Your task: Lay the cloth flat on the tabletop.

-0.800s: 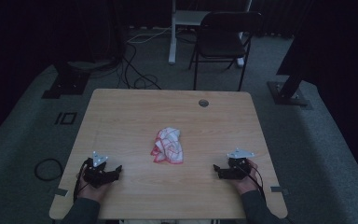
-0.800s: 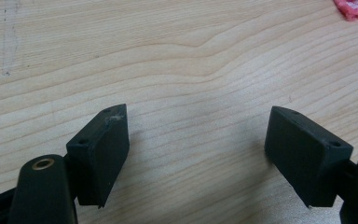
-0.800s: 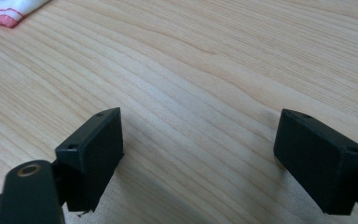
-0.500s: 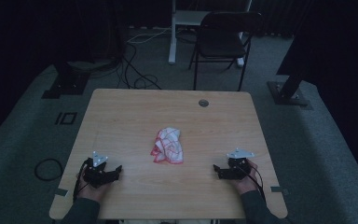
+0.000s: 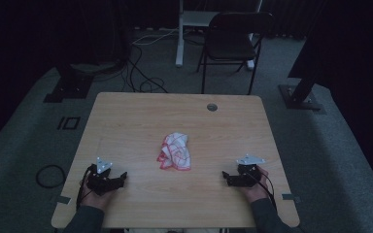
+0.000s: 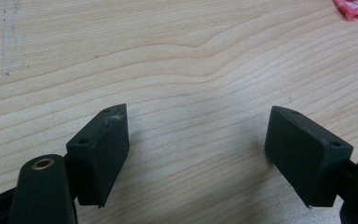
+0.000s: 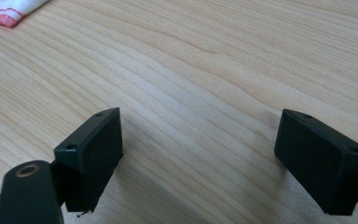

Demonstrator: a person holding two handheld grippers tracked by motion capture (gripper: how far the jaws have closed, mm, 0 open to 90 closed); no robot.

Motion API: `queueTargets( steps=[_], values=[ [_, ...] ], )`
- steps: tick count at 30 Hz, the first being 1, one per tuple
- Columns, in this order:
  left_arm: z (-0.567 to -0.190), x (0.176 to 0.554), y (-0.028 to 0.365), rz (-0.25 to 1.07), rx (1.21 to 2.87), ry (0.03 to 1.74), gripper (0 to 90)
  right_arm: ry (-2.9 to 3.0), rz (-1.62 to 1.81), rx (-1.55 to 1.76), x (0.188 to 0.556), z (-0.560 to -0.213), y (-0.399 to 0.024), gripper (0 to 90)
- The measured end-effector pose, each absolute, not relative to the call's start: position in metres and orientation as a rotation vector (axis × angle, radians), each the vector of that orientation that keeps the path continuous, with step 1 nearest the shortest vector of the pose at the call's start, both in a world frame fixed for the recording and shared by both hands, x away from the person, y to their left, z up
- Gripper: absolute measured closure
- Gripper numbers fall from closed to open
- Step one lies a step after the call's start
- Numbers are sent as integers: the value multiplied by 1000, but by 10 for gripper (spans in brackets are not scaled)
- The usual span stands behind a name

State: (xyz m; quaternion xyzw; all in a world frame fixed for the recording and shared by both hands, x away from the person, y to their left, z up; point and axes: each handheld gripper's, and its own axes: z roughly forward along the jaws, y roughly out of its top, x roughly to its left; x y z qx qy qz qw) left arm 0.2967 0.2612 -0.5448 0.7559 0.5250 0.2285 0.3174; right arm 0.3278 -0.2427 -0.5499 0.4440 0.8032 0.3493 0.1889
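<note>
A crumpled white cloth with red checks point(image 5: 176, 151) lies at the middle of the wooden table point(image 5: 141, 116). My left gripper point(image 5: 121, 175) rests low on the table near its front left, jaws pointing toward the cloth and open with only bare wood between them point(image 6: 196, 140). A corner of the cloth point(image 6: 356, 8) peeks in at the top right of the left gripper view. My right gripper point(image 5: 227, 177) sits near the front right, also open over bare wood point(image 7: 198, 149), with the cloth's red edge point(image 7: 9, 11) at the top left of its view.
A round cable hole point(image 5: 212, 107) sits near the table's far edge. Behind the table stand a black chair point(image 5: 235, 41) and a white post point(image 5: 179, 34). Cables point(image 5: 141, 73) and dark stand bases point(image 5: 70, 85) lie on the grey floor.
</note>
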Motion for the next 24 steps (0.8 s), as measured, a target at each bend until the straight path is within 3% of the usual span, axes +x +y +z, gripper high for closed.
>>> queueTargets(
  steps=[3, 9, 10, 14, 18, 24],
  values=[
    [-545, 297, 261, 601, 1990, 1382, 225, 2257, 983, 1250, 327, -550, -243, 162],
    [-545, 296, 262, 609, 1979, 1390, 237, 2233, 993, 1259, 325, -549, -243, 279],
    [-544, 295, 263, 612, 1973, 1390, 284, 2237, 996, 1258, 323, -547, -242, 335],
    [-543, 295, 266, 603, 1962, 1396, 381, 2246, 1013, 1232, 318, -542, -236, 409],
    [-541, 294, 266, 559, 1959, 1383, 434, 2280, 1058, 1185, 315, -535, -228, 528],
    [-535, 292, 256, 531, 1994, 1327, 458, 2292, 1091, 1111, 307, -523, -211, 586]
  ],
)
